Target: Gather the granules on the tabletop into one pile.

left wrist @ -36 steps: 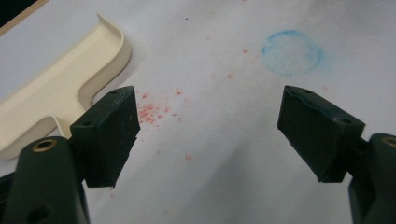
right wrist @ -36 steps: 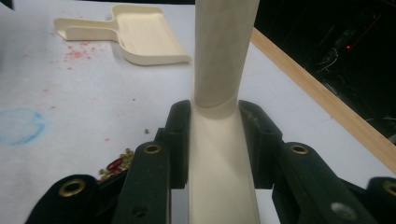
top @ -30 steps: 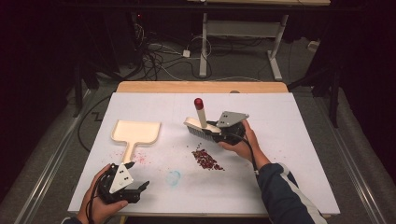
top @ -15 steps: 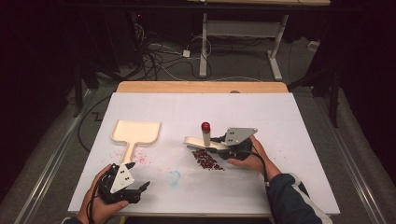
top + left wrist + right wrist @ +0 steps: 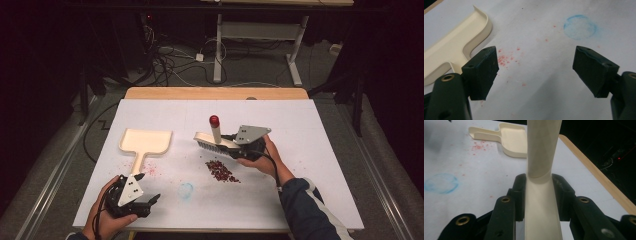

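Observation:
A cream hand brush (image 5: 212, 141) with a red-tipped handle is held just above the white table, bristles down, beyond a small pile of dark red crumbs (image 5: 220, 170). My right gripper (image 5: 235, 145) is shut on the brush (image 5: 541, 182), its jaws clamped on the cream body. A cream dustpan (image 5: 145, 142) lies flat at the left, handle toward me; its edge appears in the left gripper view (image 5: 454, 50). My left gripper (image 5: 145, 192) rests near the table's front left edge, open (image 5: 535, 67), with nothing between its jaws.
Faint red specks (image 5: 505, 60) lie by the dustpan handle and a pale blue ring stain (image 5: 186, 190) marks the white table cover (image 5: 310, 165). A wooden table edge (image 5: 215, 93) runs along the far side. Cables and desk legs (image 5: 220, 45) stand on the floor beyond.
The right gripper dragged the brush down toward the crumbs, then lifted it back up and left of the pile. The left gripper stayed put.

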The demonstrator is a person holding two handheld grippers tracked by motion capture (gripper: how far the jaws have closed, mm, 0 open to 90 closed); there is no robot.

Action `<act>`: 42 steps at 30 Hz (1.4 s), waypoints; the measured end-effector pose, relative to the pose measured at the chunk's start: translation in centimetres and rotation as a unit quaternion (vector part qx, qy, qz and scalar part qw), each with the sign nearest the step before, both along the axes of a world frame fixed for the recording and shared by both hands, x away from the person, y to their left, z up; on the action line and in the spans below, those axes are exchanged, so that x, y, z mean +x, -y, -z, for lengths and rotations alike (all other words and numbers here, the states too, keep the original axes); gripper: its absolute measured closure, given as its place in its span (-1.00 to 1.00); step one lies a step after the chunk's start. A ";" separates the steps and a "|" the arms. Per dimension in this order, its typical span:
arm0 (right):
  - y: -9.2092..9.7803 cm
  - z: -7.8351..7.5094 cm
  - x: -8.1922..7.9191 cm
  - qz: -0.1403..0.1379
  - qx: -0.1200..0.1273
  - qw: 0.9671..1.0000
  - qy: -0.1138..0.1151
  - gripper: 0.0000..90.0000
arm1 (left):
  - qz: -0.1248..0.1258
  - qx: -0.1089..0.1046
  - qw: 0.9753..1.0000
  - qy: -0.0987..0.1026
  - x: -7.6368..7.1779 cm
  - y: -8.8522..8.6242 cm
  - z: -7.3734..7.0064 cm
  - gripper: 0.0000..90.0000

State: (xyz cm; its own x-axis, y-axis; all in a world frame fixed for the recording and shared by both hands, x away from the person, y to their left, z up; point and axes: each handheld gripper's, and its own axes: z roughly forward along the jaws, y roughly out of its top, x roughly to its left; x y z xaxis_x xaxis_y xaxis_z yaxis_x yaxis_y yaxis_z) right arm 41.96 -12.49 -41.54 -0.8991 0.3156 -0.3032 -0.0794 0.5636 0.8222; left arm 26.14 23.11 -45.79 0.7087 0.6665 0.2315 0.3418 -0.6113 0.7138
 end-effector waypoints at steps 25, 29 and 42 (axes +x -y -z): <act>0.4 1.7 -1.8 -0.115 -0.042 0.992 -0.035 0.48 | 0.003 0.007 1.000 -0.005 0.1 0.2 0.2 -0.56; 1.3 1.6 -2.5 -0.120 -0.042 0.991 -0.032 0.49 | 0.003 0.006 1.000 -0.005 0.1 0.2 0.1 -0.56; 3.4 0.6 -2.3 -0.049 -0.009 0.999 0.007 0.51 | 0.002 0.010 1.000 -0.003 0.0 0.1 0.0 -0.56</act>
